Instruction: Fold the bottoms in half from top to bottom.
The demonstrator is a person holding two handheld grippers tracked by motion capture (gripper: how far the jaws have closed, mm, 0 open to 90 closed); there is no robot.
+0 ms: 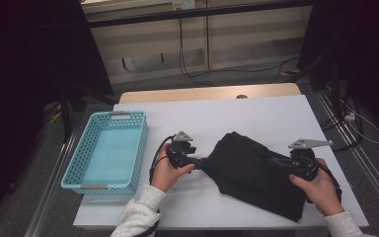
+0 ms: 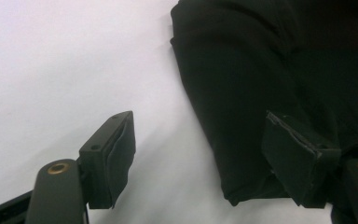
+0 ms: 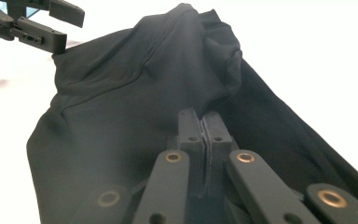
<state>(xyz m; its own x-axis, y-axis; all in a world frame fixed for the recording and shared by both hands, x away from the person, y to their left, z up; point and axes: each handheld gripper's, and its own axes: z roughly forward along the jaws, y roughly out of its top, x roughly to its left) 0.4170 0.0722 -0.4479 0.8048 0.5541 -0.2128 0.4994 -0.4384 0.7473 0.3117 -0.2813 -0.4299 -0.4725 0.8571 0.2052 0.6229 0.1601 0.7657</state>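
A: Item one, container: blue basket (image 1: pixel 80 164), perforated walls, standing at the left edge of the counter (image 1: pixel 276 118), long side running front to back.

B: Contents?

A: Bare pale-blue floor, nothing lying in it.

B: Item two?

A: Black garment (image 1: pixel 254 170), bunched and partly folded, lying right of the counter's middle and reaching toward the front-right corner. It does not touch the basket; a strip of white counter lies between them.

B: Left claw (image 2: pixel 205 161)?

A: Jaws spread wide at the garment's left end. In the left gripper view one pad lies against the cloth, the other stands over bare counter, so no grip. In the high view it sits between basket and garment.

B: Right claw (image 3: pixel 204 135)?

A: Jaws pressed together, low over the garment's right part. In the right gripper view a thin layer seems pinched between the pads; whether it is cloth, I cannot tell. The right hand (image 1: pixel 321 190) sits near the front-right corner.

B: Open room?

A: The whole back half of the counter is bare white, as is the right edge beyond the garment. The front edge is crowded by both sleeves.
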